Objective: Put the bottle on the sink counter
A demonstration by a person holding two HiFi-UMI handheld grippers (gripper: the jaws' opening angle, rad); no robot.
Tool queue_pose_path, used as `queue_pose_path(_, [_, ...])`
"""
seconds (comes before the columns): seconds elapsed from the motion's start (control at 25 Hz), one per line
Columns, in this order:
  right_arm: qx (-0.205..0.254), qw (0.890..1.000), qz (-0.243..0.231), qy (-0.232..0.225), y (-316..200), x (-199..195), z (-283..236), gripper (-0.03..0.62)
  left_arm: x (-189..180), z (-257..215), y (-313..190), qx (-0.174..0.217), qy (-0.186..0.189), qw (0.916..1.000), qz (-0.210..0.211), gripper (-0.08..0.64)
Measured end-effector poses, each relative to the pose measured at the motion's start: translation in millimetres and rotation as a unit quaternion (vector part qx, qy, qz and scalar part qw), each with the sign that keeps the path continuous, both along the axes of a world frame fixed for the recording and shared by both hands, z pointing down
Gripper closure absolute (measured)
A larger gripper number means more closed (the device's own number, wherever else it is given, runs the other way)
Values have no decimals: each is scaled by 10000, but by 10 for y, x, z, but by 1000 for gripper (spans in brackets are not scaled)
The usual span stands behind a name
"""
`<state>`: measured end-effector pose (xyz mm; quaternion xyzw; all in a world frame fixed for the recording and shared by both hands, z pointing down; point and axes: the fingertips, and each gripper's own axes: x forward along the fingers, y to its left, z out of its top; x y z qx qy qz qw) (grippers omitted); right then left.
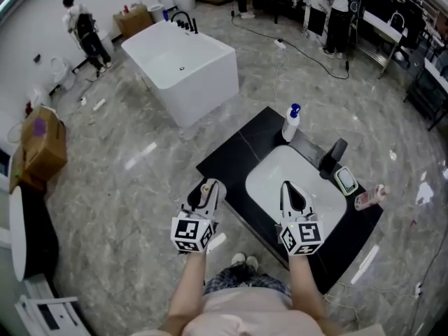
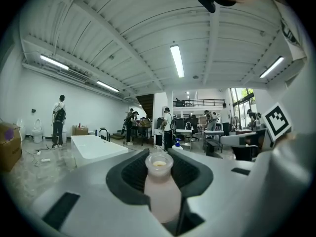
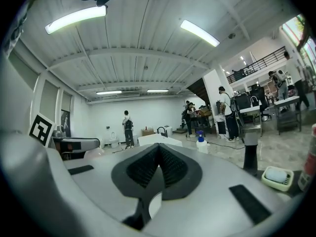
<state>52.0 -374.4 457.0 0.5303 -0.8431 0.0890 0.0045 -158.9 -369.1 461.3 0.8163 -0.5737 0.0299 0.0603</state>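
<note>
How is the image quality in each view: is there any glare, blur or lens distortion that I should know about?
Head view: wide-angle bending, with white glare streaks on the glossy floor. Left gripper view: strong fisheye, dark corners; the near bottle looks slightly soft. Right gripper view: same fisheye; the ceiling lamp is overexposed.

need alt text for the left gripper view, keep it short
The left hand-held gripper is closed on a small pale pink bottle, held upright between its dark jaw pads. Beyond it lies a large white hall with a white bathtub at left, people standing in the distance and strip lights on the ceiling.
</note>
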Motion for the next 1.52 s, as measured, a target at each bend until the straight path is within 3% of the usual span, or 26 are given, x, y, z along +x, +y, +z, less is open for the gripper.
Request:
queue_pose_path(0.76, [160,9938,-1005,444,-1567,-1212,-113,577,-237,-7,-1542,195,-75,9998,76,426])
queue_pose_path(1.16, [-266,9851,-1533,731,-1900,-1893,825,577,-553,888,-1753,-220,-256,9994,-74,426])
queue_pose_path(1.52, [-652,9795,-1650,956,-1882,-2046,1534,577,-615,1674,-1728,-587,-309,9977,-103,426])
